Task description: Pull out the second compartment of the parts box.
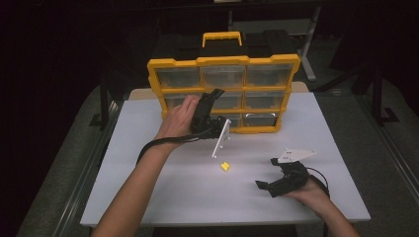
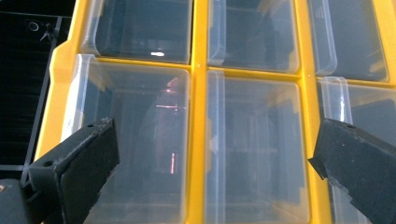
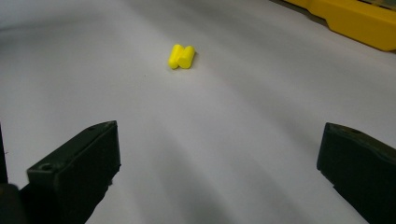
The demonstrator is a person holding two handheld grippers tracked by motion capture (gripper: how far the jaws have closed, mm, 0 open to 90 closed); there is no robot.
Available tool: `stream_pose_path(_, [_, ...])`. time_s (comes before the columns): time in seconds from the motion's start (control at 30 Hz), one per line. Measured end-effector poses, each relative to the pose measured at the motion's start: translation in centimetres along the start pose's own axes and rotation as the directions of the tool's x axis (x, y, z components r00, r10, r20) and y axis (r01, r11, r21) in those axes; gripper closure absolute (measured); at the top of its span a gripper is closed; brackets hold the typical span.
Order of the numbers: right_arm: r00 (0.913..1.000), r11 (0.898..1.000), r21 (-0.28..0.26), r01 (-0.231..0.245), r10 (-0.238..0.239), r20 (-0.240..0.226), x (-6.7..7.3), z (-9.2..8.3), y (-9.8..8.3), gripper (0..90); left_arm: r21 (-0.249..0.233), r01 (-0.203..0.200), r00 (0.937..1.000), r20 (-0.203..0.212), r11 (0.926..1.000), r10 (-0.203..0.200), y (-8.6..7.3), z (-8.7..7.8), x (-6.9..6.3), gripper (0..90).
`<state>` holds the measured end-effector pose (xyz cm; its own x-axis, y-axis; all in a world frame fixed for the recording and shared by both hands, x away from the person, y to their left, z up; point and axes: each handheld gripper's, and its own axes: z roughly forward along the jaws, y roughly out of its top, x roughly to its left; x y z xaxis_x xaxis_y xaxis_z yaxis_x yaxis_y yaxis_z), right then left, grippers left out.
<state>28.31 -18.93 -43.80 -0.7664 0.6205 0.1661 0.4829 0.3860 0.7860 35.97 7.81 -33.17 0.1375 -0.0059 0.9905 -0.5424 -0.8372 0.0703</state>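
Right claw [image 3: 219,154] wide apart, yellow piece [image 3: 182,56] ahead, untouched.

- L gripper [image 1: 213,98]: black body, two blocky matte-black jaws w/ small screw holes near tips; white three-cornered plate on top; black cable looping off.
- R gripper [image 1: 266,174]: same black build, same plate, black cable.
- Forearms bare, no sleeves.

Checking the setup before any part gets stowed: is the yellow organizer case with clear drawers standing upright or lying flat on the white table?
Upright: the yellow organizer case stands on its bottom edge, handle on top, drawer fronts facing the person.
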Motion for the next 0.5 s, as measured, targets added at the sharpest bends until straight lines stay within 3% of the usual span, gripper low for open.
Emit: stream_pose_path(0.5, [1.0, 1.0, -0.002, 0.0, 0.0, 0.0, 0.0, 0.0, 0.0, 0.0, -0.003, -0.017, 0.9994, -0.029, 0.9998, 0.017, 0.2, 0.2, 2.6, 0.7])
